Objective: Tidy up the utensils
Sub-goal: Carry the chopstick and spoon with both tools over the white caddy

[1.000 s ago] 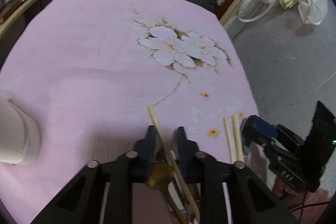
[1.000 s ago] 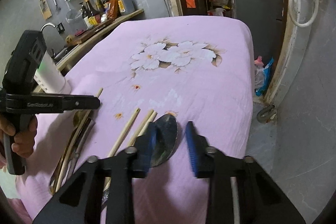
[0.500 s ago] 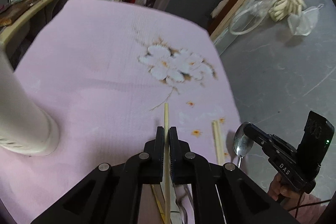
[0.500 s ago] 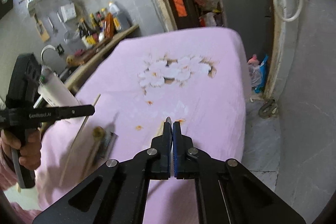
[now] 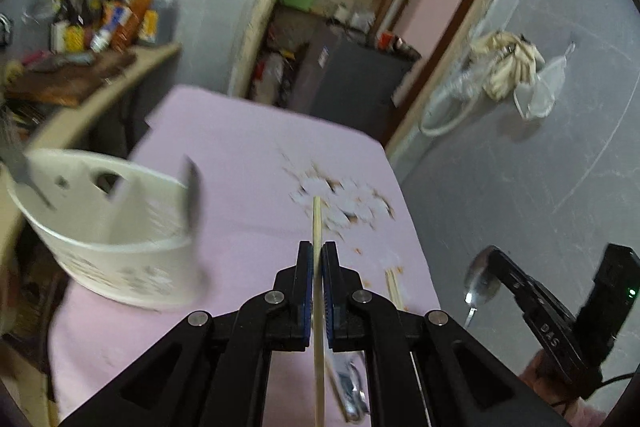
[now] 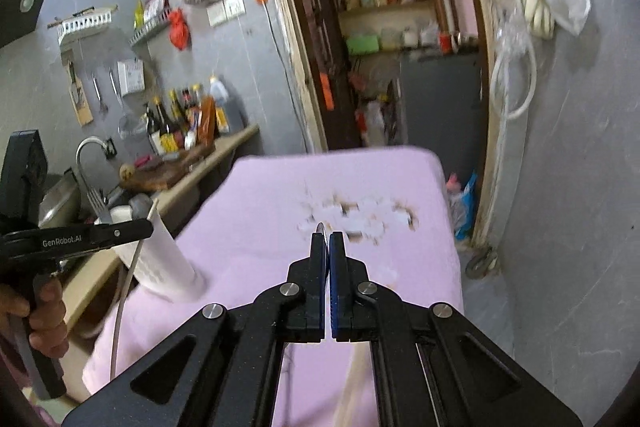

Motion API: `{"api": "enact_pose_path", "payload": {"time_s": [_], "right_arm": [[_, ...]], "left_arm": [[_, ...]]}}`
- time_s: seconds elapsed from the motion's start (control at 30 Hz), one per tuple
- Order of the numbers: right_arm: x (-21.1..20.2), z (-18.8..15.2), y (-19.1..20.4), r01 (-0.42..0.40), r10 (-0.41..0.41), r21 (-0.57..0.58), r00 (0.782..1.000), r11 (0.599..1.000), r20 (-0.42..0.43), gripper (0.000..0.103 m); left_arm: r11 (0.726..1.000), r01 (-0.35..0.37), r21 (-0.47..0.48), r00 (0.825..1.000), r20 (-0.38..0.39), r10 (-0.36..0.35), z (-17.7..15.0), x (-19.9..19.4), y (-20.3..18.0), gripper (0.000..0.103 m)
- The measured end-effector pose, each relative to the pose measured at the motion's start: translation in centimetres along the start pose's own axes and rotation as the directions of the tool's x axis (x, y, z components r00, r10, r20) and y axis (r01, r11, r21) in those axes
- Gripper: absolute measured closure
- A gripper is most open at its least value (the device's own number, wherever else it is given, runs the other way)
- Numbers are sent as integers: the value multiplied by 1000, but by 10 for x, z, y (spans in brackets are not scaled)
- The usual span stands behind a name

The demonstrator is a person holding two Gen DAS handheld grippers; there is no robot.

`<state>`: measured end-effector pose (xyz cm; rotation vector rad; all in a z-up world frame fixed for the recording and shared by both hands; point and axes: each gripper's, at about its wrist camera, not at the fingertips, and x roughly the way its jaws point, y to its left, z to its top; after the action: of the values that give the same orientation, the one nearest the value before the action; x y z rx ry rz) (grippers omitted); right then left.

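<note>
Chopstick point(image 5: 317, 227) sits clamped upright between the left gripper's point(image 5: 317, 255) closed fingers, lifted above the pink counter point(image 5: 240, 155). The right gripper point(image 6: 329, 241) is shut on a spoon point(image 5: 480, 281). The white holder point(image 5: 120, 227) already carries a fork point(image 6: 98, 205); two chopsticks point(image 5: 394, 285) and other cutlery point(image 5: 350, 391) remain on the cloth, so sorting looks partway done.

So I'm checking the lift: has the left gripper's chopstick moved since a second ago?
Yes. The chopstick, then lying on the pink cloth, is now clamped in the left gripper and raised above it.
</note>
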<state>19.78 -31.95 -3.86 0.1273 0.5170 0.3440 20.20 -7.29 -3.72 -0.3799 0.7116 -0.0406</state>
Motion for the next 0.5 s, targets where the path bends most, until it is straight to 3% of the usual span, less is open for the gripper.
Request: {"api": "enact_pose_path", "payload": {"time_s": [0.27,0.5], "right_arm": [[-5,41,64,7,-10,20,990,1000,142,101],[17,66,137,4,0,-18,972,1000,235,101]], "left_arm": [[1000,-13,5,991,136,12,42,-46,37,98],[999,-37,-26,964,264,43,85,-72,96,98]]}}
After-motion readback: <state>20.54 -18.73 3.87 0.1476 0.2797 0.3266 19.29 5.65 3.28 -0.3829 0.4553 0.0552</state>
